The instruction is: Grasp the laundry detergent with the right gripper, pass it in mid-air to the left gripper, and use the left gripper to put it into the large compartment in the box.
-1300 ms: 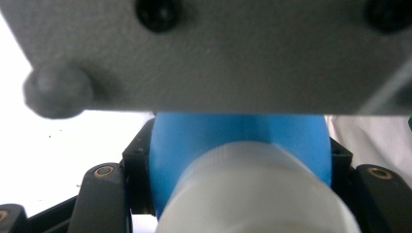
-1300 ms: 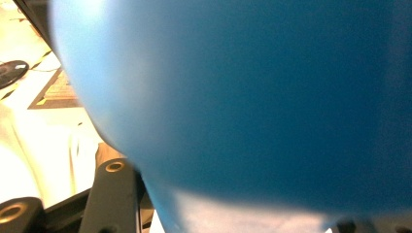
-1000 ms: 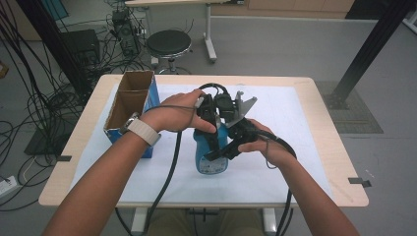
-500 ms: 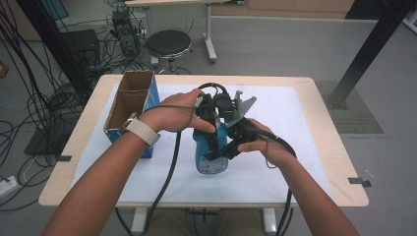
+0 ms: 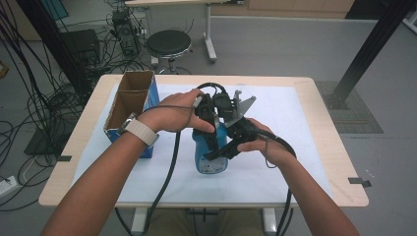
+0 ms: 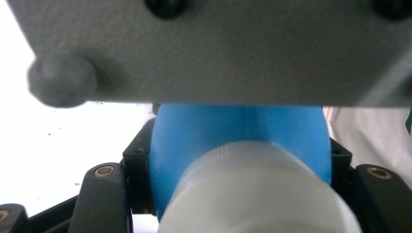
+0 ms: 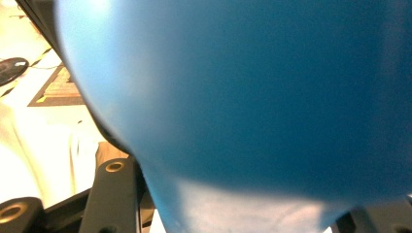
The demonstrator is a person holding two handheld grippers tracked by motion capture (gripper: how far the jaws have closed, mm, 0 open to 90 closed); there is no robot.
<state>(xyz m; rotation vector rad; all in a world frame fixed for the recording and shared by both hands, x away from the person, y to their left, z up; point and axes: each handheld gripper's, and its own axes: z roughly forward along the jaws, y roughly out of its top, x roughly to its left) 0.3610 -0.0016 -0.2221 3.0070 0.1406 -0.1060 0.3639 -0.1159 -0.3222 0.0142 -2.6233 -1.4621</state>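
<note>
Nothing has changed over the last second: the table looks the same, the box sits left of centre as before, and the blue bottle stands at mid-frame. The left gripper stays clenched on its white cap; the right gripper stays clamped on its body. Likely the hold is set and unscrewing has yet to start.

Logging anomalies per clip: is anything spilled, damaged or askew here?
Nothing stands out. The blue bottle stands upright on the white mat, clamped by both the left tool and right tool. No spill visible.
</note>
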